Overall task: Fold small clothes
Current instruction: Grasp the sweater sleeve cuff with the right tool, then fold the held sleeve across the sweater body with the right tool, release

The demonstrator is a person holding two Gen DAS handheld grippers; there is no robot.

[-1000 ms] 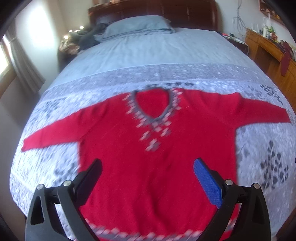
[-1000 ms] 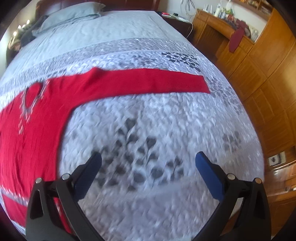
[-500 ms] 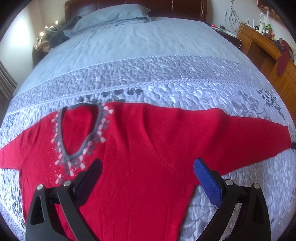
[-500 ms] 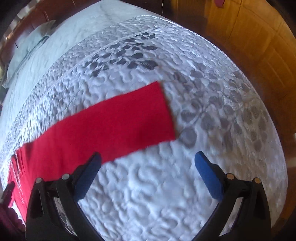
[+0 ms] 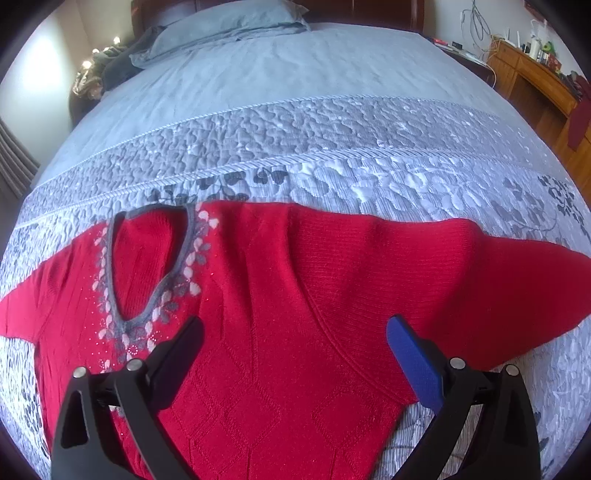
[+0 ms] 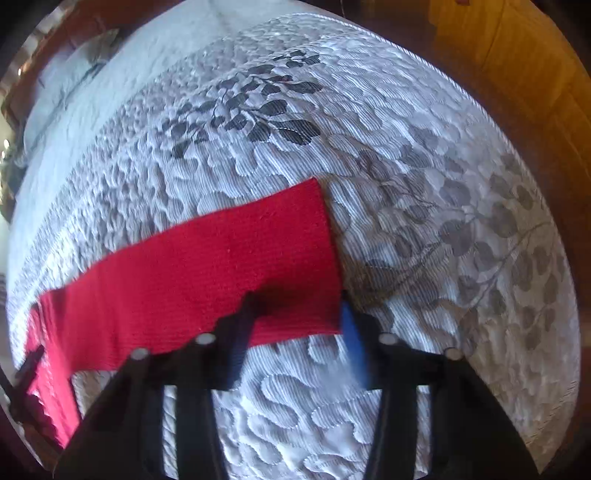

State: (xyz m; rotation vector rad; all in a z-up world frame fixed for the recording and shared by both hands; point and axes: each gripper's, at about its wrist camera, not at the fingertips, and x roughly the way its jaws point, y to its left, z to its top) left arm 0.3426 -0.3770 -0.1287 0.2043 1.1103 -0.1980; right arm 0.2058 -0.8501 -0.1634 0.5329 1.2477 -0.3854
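Observation:
A red knit sweater (image 5: 280,306) with a grey beaded V-neck (image 5: 147,266) lies flat on the bed, sleeves spread. My left gripper (image 5: 295,339) is open and hovers over the sweater's chest near the right armpit. In the right wrist view the sweater's right sleeve (image 6: 207,258) stretches to its cuff. My right gripper (image 6: 299,314) sits at the cuff's near corner, its jaws narrowed around the cuff edge; whether they pinch the cloth is unclear.
The quilted grey bedspread (image 5: 332,155) covers the bed, with a pillow (image 5: 229,18) at the headboard. A wooden desk (image 5: 535,74) stands at the right. Wooden cabinets (image 6: 517,74) run close along the bed's right side.
My right gripper moved down onto the sleeve cuff and its jaws closed in from wide open. My left gripper moved slightly left over the sweater's chest, staying open.

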